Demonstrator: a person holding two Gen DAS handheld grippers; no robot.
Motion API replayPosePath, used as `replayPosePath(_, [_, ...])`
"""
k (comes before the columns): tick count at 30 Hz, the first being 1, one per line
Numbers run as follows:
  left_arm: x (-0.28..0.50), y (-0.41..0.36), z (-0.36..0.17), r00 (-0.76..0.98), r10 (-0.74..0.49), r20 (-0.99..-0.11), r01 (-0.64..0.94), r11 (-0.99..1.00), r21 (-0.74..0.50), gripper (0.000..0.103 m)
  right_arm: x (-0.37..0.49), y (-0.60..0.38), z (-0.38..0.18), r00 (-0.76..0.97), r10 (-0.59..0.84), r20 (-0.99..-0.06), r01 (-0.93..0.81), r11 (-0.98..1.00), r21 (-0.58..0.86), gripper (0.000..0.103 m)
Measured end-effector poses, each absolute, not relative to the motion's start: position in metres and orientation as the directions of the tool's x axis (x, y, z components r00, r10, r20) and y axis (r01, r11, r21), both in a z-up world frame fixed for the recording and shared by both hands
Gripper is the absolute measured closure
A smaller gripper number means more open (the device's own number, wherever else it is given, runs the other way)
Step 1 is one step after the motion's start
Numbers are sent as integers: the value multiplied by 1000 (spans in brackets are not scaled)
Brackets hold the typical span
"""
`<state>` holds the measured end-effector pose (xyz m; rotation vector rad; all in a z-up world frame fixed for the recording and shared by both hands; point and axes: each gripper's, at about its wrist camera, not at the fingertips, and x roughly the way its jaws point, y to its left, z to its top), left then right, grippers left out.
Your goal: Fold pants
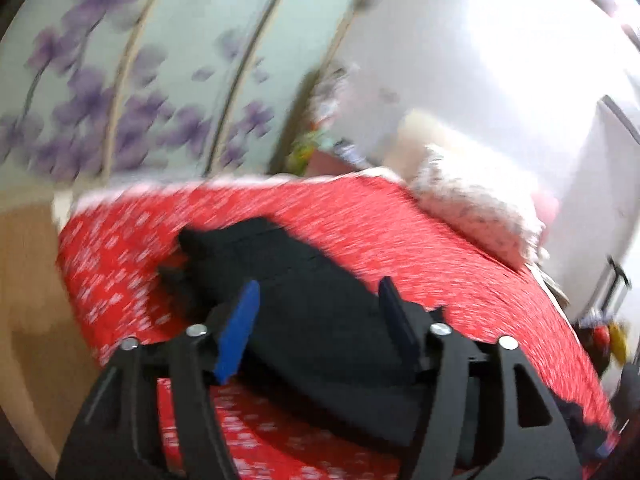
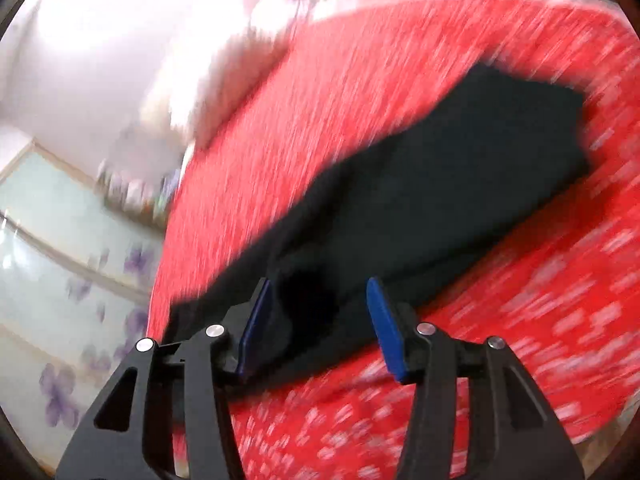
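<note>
Black pants [image 1: 316, 312] lie stretched flat on a red bed cover with white flecks [image 1: 360, 216]. In the left wrist view they run from the far left toward the near right. My left gripper [image 1: 318, 294] is open above the pants, blue pads apart, holding nothing. In the right wrist view the pants [image 2: 420, 208] run from near left to far right on the red cover [image 2: 400, 72]. My right gripper [image 2: 318, 292] is open above the near end of the pants, empty. Both views are motion-blurred.
A white fluffy pillow [image 1: 476, 208] lies at the far right of the bed. Wardrobe doors with purple flowers [image 1: 120, 92] stand behind the bed and show at left in the right wrist view [image 2: 60, 260]. A white wall [image 1: 500, 60] is at right.
</note>
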<state>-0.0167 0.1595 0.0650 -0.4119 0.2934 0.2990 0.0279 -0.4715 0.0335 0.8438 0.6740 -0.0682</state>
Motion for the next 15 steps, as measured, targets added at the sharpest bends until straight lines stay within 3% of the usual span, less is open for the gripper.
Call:
replayPosePath(1, [-12, 145, 69, 930, 195, -311, -296, 901, -318, 28, 20, -487, 39, 816, 124, -564, 347, 676, 650, 53])
replayPosePath(3, [-2, 118, 71, 953, 109, -283, -190, 943, -275, 27, 7, -522, 43, 819, -32, -572, 449, 656, 606, 60])
replayPosePath(6, [15, 94, 57, 947, -33, -321, -62, 958, -281, 27, 0, -574, 27, 760, -146, -633, 586, 576, 570, 64])
replayPosePath(11, [37, 85, 33, 895, -156, -418, 11, 944, -329, 27, -2, -592, -5, 704, -68, -707, 621, 542, 567, 66])
replayPosePath(15, [43, 88, 31, 897, -157, -413, 9, 941, -338, 19, -3, -589, -10, 688, -61, -723, 637, 529, 561, 66])
